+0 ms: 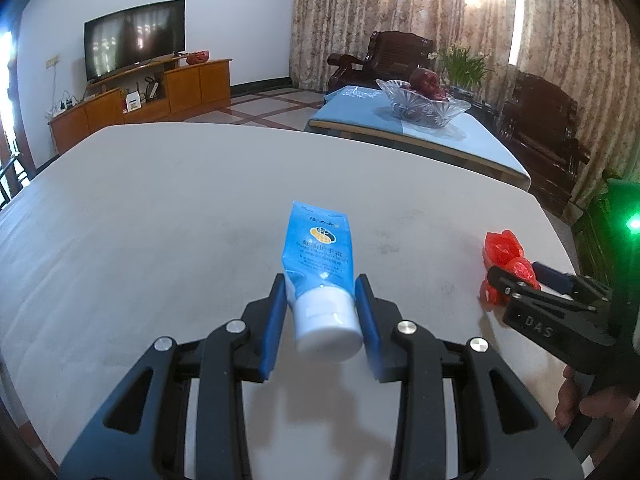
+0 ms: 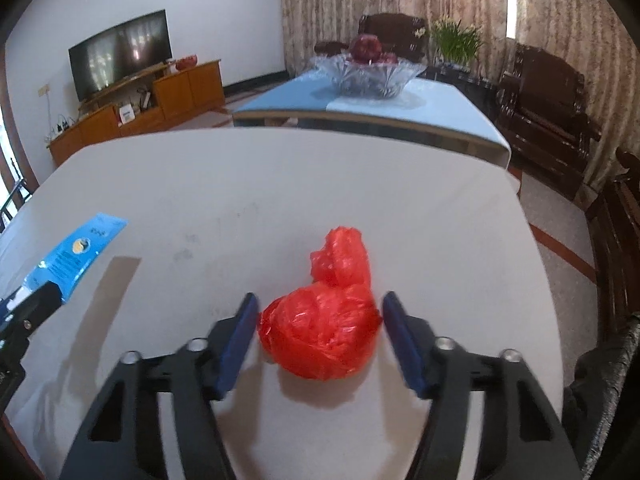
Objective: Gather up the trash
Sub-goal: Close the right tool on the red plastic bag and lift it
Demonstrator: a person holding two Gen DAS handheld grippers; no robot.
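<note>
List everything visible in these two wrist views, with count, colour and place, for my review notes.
tube: one, blue with white cap, clamped in the left hand-held gripper above the table
crumpled plastic bag: one, red, on the table between the right hand-held gripper's fingers
table: one, white, nearest
low table: one, blue-topped, behind the white one
bowl: one, clear glass, on the low table, holding dark red fruit
television: one, black, on an orange-brown cabinet
armchairs: at least two, dark wood, by the curtains
left hand-held gripper: black, blue pads, shut on the tube
right hand-held gripper: black, blue pads, at the bag's sides
</note>
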